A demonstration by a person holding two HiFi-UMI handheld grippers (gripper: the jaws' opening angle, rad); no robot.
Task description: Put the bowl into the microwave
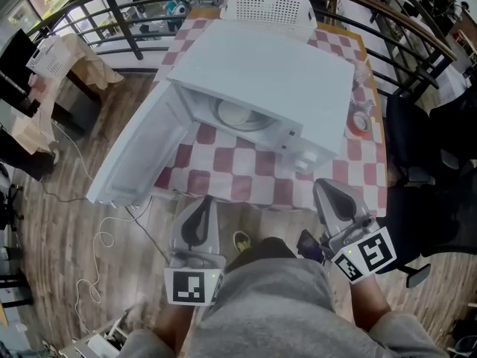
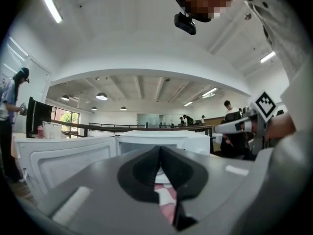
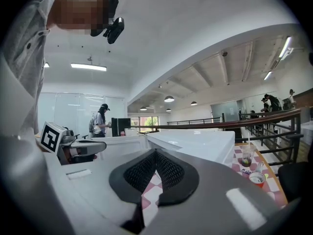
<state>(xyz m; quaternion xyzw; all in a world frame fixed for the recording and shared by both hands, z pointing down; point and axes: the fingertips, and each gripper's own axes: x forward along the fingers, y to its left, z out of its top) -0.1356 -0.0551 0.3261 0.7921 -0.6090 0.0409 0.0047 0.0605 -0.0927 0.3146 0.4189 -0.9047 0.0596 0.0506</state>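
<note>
microwave point(image 1: 272, 73): smooth, glossy | tablecloth point(image 1: 240, 171): matt cloth | floor point(image 1: 59, 230): wood planks

Overall level: bright and even in all three views.
Sources: strip lights point(image 2: 50, 3) and round pendant lamps point(image 2: 101, 96) on the ceiling; daylight from far windows point(image 2: 63, 115), slightly blown out.
Glare: microwave point(image 1: 276, 80) top washes near white in the head view, with little surface detail; its cavity reads dimmer.
Shadows: soft, faint.
Distortion: both gripper views are fisheye with black vignetted corners; railing point(image 3: 241, 121) bows.
Focus: nearest foreground soft in the gripper views; distant background small and indistinct.
</note>
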